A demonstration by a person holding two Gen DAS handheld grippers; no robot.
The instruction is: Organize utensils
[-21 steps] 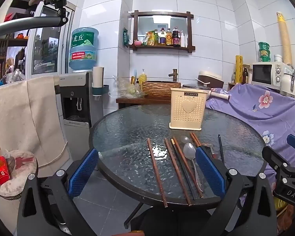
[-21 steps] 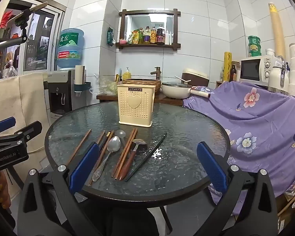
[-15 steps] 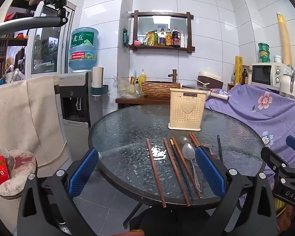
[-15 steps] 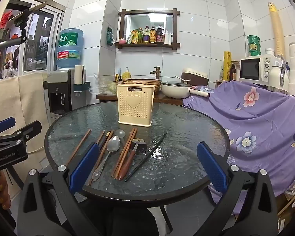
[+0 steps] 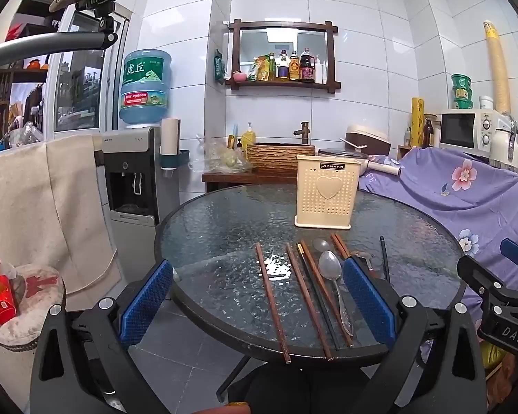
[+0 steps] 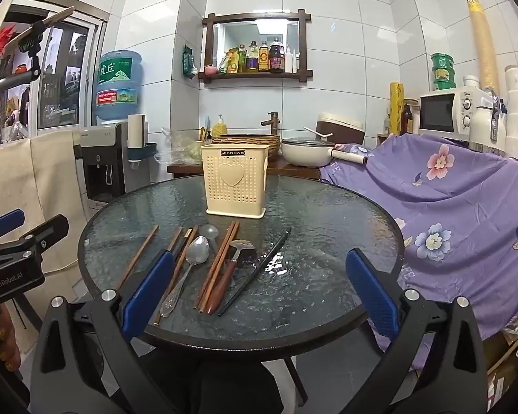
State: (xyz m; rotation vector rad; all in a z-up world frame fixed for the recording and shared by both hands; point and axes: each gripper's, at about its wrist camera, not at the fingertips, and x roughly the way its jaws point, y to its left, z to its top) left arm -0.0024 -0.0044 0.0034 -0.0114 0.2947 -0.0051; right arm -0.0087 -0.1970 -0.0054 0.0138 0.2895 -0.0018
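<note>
A cream utensil holder (image 5: 326, 196) (image 6: 236, 181) with a heart stands upright on the round glass table (image 5: 224, 227) (image 6: 328, 214). In front of it lie several brown chopsticks (image 5: 272, 296) (image 6: 138, 257), a black chopstick (image 6: 255, 270), a steel spoon (image 5: 329, 265) (image 6: 190, 265) and a wooden-handled spoon (image 6: 229, 270). My left gripper (image 5: 257, 298) is open and empty at the table's near edge. My right gripper (image 6: 257, 293) is open and empty, hovering over the near edge beside the utensils.
A water dispenser (image 5: 134, 172) and a cloth-draped chair (image 5: 45, 207) stand left. A purple flowered cover (image 6: 449, 207) lies right of the table. A counter with a basket (image 5: 279, 157), pan (image 6: 307, 151) and microwave (image 6: 445, 112) is behind.
Both views have shifted only slightly; the table sits a touch nearer. Nothing was grasped or moved.
</note>
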